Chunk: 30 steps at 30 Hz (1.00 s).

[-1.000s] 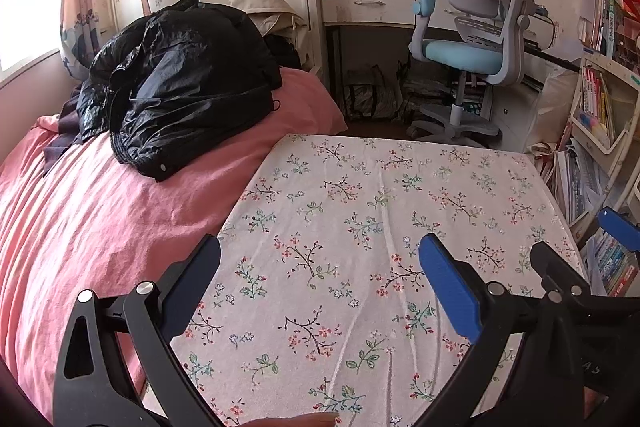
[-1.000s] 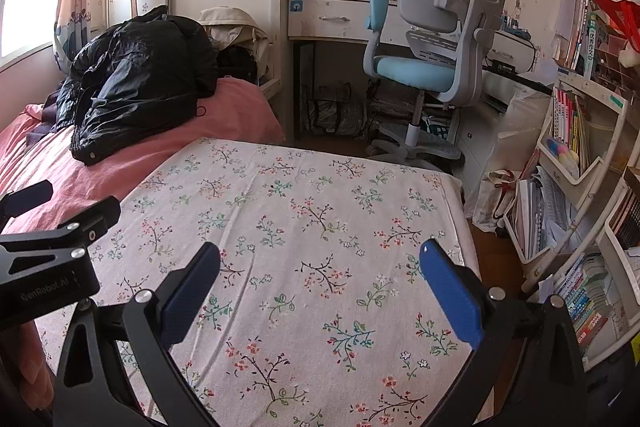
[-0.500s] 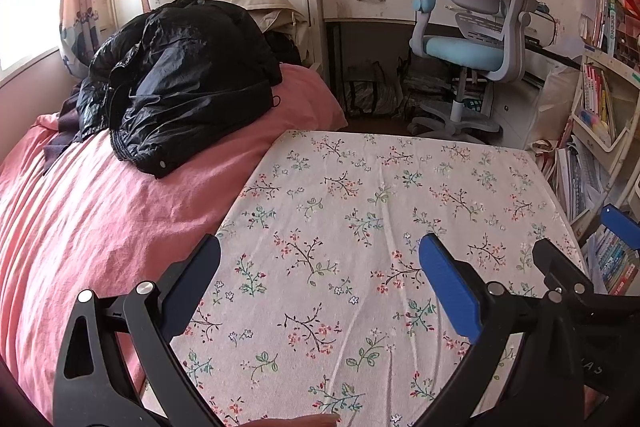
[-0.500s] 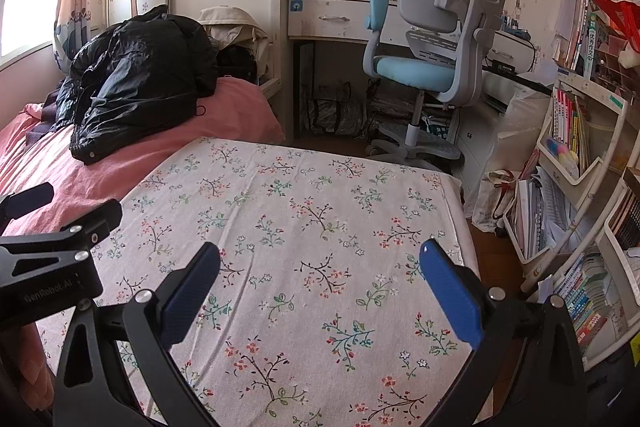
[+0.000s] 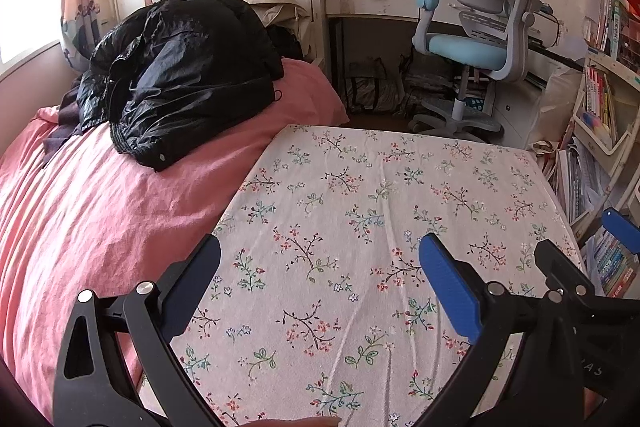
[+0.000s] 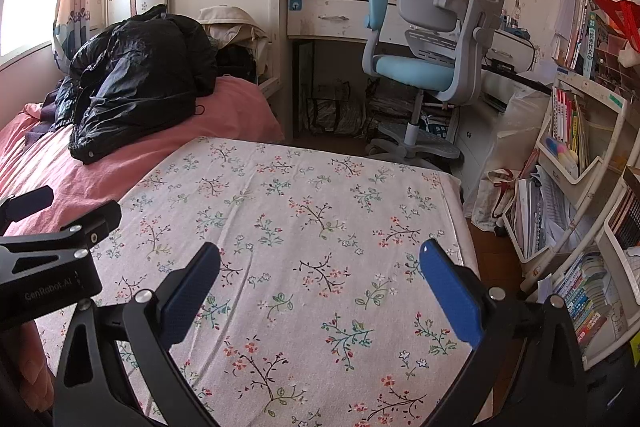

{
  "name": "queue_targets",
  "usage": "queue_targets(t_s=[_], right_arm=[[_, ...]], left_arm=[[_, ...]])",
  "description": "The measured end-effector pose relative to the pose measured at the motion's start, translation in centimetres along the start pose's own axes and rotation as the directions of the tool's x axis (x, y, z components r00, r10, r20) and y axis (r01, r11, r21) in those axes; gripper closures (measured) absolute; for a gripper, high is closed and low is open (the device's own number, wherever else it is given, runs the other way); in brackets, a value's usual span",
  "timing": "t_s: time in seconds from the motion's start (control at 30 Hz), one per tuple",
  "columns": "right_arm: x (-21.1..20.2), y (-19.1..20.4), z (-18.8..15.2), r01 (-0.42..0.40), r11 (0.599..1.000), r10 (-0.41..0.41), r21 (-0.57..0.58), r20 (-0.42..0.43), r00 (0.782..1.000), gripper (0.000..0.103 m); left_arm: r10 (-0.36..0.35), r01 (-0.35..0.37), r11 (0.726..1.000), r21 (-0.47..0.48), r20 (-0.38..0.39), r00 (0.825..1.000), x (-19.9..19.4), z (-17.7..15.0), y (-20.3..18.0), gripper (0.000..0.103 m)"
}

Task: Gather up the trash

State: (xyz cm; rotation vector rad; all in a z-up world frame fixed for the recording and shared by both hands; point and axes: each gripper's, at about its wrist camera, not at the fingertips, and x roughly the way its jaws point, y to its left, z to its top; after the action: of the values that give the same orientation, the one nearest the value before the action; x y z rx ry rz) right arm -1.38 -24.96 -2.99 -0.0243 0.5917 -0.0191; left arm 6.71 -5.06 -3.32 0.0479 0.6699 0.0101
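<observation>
Your two wrist cameras hover low and close over the floral sheet (image 5: 360,227), both facing the blue chair (image 5: 468,47) beyond its far edge. Your right view sits nearer the bookshelf (image 6: 580,155); both share sheet, chair and black jacket (image 6: 132,87).

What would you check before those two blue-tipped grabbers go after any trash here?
1. Left gripper open, nothing in it: ok.
2. Right gripper open, nothing in it: ok.
3. Trash in view on the floral cloth: not ok, none visible.
4. Trash bin or bag located: cannot tell.
5. Grippers apart from each other: ok, side by side.
6. Black jacket on the pink bedding, out of the way: ok.
</observation>
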Motion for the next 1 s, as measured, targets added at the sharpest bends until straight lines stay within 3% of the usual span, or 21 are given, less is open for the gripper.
queue_targets(t_s=[1.0], right_arm=[[0.06,-0.36,-0.23,-0.001,1.000,0.001,0.003,-0.004,1.000,0.007]], left_arm=[[0.025,-0.024,1.000,0.016,-0.041,0.999,0.39,-0.03,-0.52,0.007]])
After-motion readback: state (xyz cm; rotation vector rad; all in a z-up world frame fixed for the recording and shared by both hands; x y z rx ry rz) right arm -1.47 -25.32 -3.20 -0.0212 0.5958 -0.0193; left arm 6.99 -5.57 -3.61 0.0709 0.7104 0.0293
